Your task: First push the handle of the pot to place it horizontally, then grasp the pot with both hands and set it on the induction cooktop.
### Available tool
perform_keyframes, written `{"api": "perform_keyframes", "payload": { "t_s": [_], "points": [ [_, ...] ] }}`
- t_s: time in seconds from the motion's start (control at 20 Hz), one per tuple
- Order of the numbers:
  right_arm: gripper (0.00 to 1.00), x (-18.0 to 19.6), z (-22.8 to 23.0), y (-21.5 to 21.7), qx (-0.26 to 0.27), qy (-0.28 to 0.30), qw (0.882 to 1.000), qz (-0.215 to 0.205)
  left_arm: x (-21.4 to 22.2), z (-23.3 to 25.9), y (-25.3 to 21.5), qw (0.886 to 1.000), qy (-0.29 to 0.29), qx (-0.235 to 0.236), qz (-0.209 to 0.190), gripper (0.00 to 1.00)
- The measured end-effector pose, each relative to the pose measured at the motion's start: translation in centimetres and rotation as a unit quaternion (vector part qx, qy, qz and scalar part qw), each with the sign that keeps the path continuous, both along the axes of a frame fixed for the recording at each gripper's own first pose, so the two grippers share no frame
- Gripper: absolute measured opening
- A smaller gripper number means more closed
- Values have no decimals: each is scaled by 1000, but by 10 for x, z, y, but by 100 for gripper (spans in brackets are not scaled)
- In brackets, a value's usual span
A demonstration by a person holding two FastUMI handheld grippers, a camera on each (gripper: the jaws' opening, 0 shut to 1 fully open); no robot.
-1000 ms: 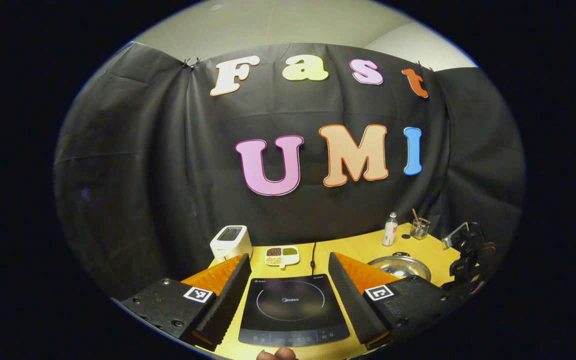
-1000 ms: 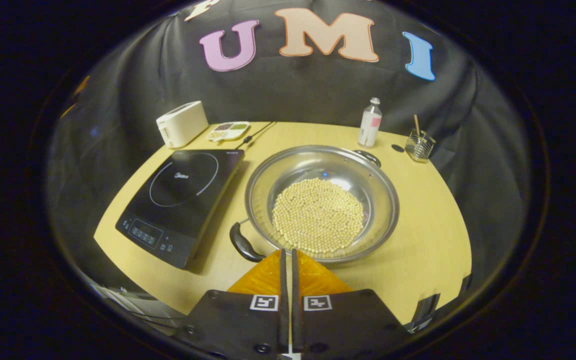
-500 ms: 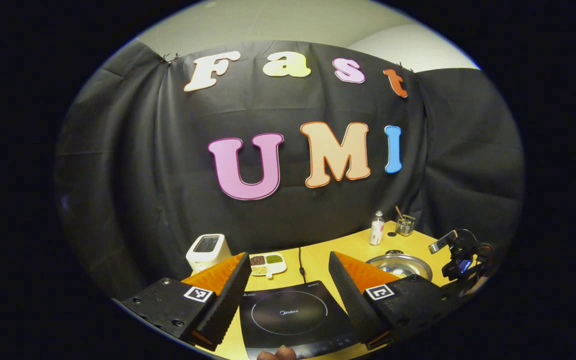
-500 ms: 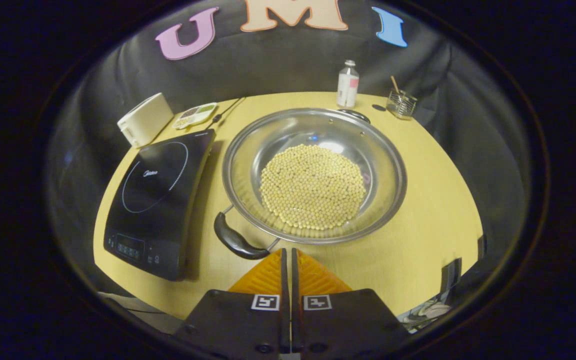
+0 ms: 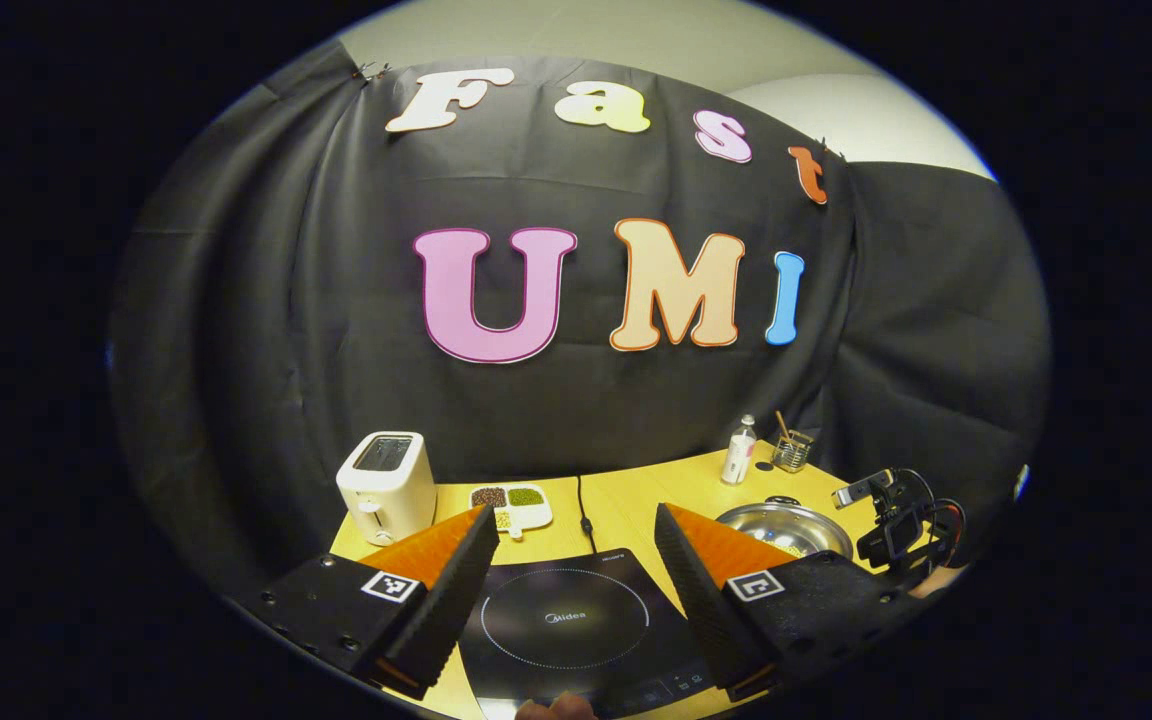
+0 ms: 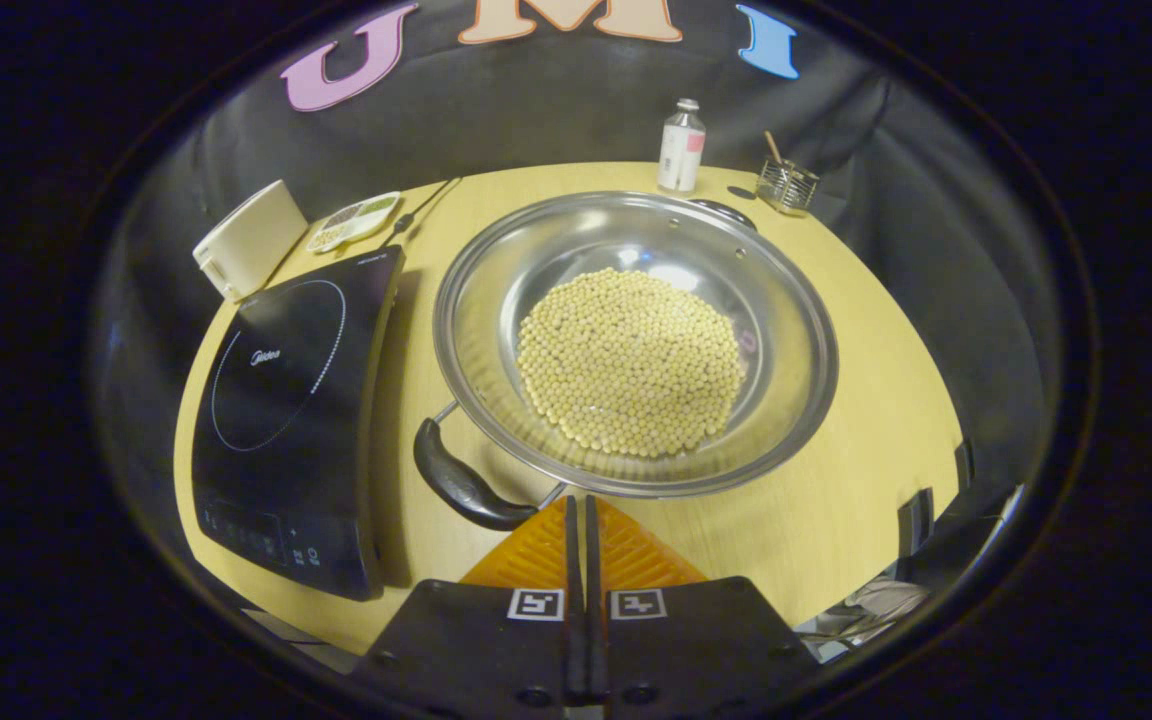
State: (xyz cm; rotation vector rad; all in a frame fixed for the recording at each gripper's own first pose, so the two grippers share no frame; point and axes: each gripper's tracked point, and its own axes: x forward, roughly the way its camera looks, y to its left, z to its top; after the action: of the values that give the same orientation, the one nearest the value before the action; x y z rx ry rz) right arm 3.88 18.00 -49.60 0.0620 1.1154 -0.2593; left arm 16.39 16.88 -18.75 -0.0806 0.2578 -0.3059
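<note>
A wide steel pot full of pale beans sits on the yellow table, right of the black induction cooktop. Its near black handle points toward the front left; the far handle lies at the back rim. My right gripper is shut with nothing in it, its tips just right of the near handle, close to the pot's front rim. In the left gripper view, my left gripper stands open above the cooktop, with the pot and the other gripper to its right.
A white toaster and a divided dish of beans stand behind the cooktop, with its cord beside them. A small bottle and a glass with a stick stand at the table's back right.
My right gripper has moved forward and down toward the pot's near handle, staying shut. The left gripper has drifted left and stays open over the cooktop.
</note>
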Motion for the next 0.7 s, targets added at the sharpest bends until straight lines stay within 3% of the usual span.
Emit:
{"api": "perform_keyframes", "payload": {
  "t_s": [0.7],
  "points": [
    [2, 33, -6, 43, 62, -4, 995, -82, 12, -6, 13, 1000, -5, -4, -10, 96]
  ]
}}
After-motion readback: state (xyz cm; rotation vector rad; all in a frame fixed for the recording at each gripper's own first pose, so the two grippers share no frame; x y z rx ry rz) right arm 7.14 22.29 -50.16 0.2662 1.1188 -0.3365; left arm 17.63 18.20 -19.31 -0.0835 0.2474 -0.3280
